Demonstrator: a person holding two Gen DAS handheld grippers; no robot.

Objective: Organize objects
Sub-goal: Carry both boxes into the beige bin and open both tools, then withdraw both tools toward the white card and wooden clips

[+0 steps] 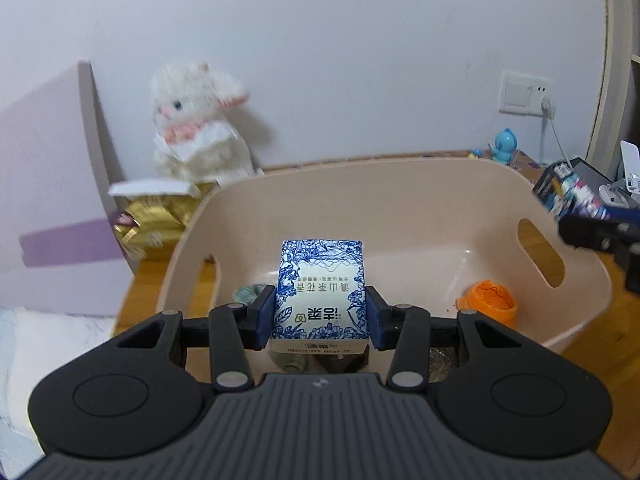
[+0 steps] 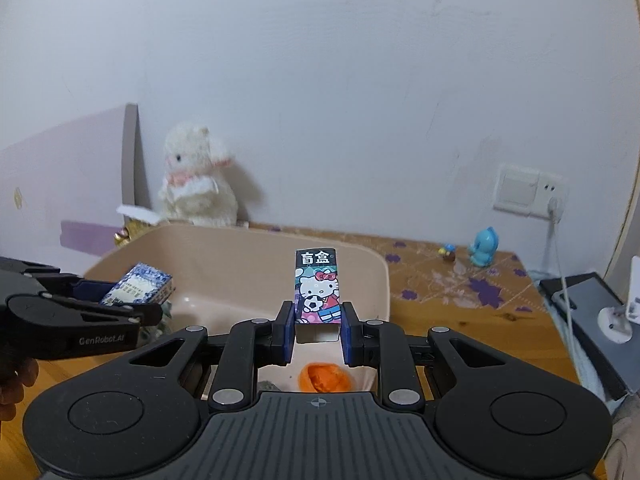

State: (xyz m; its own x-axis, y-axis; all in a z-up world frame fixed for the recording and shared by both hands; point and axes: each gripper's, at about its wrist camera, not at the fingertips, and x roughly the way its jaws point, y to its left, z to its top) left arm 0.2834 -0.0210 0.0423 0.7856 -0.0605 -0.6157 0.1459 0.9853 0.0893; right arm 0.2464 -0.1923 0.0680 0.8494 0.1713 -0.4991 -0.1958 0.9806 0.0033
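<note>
The left gripper (image 1: 320, 314) is clamping a small blue-and-white floral paper carton (image 1: 320, 292) by its two long side faces, its blue pads pressing the lower half of the pack while it is hanging just above the inside of the beige plastic storage basket (image 1: 400, 196). The carton is probably light and slightly yielding, a soft tissue-type pack by the look of it, so a firm squeeze could be denting its walls; gripping low on the flat sides, as now, seems the safest hold. Its face is showing dense blue flower line-art around a white panel with printed characters.

The right gripper (image 2: 318, 332) is pinching a tall, narrow black cardboard box with a cartoon cat print (image 2: 318, 288) near its bottom end, holding it upright over the basket's near edge. That box looks stiff, light and possibly hollow; held so low, it may be tipping easily, and its glossy print could be slipping between the pads.

Below both grippers, a crumpled orange lump (image 1: 488, 300) is lying on the basket floor. The basket is sitting on the wooden desk (image 2: 460, 292), with a white plush rabbit (image 1: 196, 120) against the wall behind and a small blue toy figure (image 2: 484, 247) well apart to the right.
</note>
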